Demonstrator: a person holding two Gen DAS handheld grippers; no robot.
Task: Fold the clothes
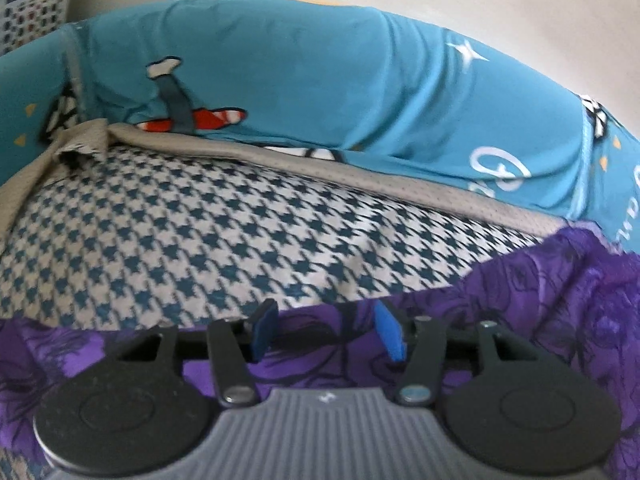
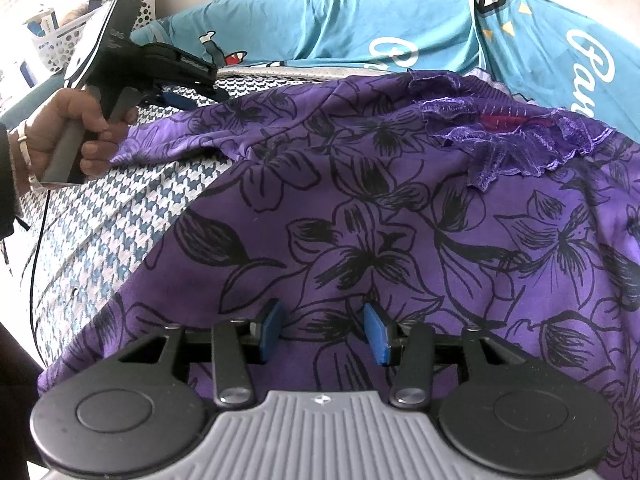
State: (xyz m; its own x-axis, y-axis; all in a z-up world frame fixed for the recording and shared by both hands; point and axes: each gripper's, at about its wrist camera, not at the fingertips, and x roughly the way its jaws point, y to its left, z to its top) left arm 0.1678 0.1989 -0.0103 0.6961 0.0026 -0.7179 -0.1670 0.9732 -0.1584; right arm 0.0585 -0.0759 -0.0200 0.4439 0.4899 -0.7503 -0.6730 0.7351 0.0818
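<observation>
- The purple dress (image 2: 400, 220) with black flowers on it lies spread out on the bed, on top of a blue-and-white checked sheet (image 1: 180, 232).
- Its frilly purple lace trim (image 2: 516, 148) is bunched up at the far end, with a bit of red showing inside.
- Behind the dress sits a teal pillow (image 1: 300, 68) with cartoon pictures and white writing.
- The left tongs (image 1: 326, 334) hang over the near edge of the dress, right where it meets the checked sheet. Their blue pads (image 1: 388, 330) stand apart, about halfway, and nothing is pinched between them.
- The right tongs (image 2: 324, 332) hover low over the middle of the dress. Their pads are also partly apart, and the cloth lies flat under them, not grabbed.
- In the right wrist view, a hand (image 2: 76, 132) holds the grey handle of the left tool, over the left side of the dress.
- A white basket (image 2: 60, 40) with holes stands at the far left, behind the pillow.
</observation>
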